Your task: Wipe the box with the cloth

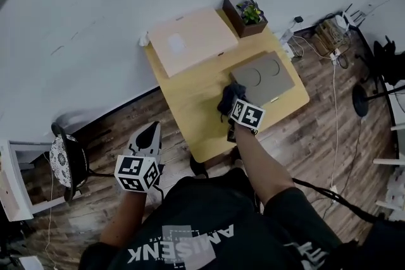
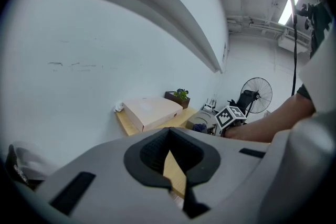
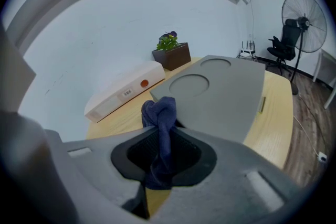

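**Right gripper [image 1: 229, 105] pinching cloth [image 1: 226, 98] at near-left corner of grey box [image 1: 264, 78].**
Presents cloth bunched ahead of jaws, presumably for wiping contact; box toward right edge of table [image 1: 190, 104]. Left gripper [image 1: 149, 136] pressed together, empty, held off near-left edge, likely clear of stroke.

The cloth [image 3: 159, 113] pinched in my right gripper [image 3: 161, 139] is soft, dark blue fabric, crumpled. The box [image 3: 226, 94] looks matt grey and smooth. The table [image 3: 275, 123] is pale, smooth wood; the floor [image 1: 329, 117] is darker wood plank.
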`<state>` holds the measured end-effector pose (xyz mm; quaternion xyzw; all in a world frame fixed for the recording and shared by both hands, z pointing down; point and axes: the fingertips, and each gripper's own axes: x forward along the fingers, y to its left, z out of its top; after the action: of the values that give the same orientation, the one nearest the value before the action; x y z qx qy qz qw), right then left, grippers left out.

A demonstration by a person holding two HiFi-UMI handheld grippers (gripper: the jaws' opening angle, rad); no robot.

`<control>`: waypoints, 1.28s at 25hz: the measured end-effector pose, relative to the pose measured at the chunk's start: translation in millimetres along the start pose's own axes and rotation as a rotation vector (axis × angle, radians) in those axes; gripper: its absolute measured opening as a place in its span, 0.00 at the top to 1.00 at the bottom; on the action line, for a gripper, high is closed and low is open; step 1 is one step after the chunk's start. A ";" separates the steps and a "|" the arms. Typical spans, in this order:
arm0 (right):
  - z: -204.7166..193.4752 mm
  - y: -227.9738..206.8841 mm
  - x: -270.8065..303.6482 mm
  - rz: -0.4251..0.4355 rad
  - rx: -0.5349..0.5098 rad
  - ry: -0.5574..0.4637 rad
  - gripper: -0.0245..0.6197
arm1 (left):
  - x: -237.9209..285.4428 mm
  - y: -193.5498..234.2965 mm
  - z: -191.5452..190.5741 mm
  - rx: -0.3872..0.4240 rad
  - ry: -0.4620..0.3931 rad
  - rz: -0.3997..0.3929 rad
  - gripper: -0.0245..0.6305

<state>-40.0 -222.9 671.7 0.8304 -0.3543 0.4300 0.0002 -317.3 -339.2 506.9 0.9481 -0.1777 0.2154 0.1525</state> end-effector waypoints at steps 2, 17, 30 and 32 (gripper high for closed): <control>-7.0 -7.0 -9.2 -0.008 0.032 0.003 0.86 | 7.2 -10.2 0.2 0.012 0.007 -0.038 0.96; -53.7 -55.1 -70.1 -0.040 0.022 0.052 0.86 | 56.6 -77.6 13.6 0.103 0.033 -0.255 0.96; -29.2 -48.7 -124.6 0.155 -0.024 0.016 0.86 | 72.1 -124.2 53.1 0.096 -0.025 -0.373 0.96; -5.9 -48.3 -134.3 0.193 0.010 -0.023 0.86 | 71.3 -122.0 74.3 0.077 -0.067 -0.364 0.96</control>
<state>-66.7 -105.9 594.2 0.7973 -0.4305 0.4201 -0.0496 -181.7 -277.1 450.0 0.9763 0.0004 0.1593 0.1466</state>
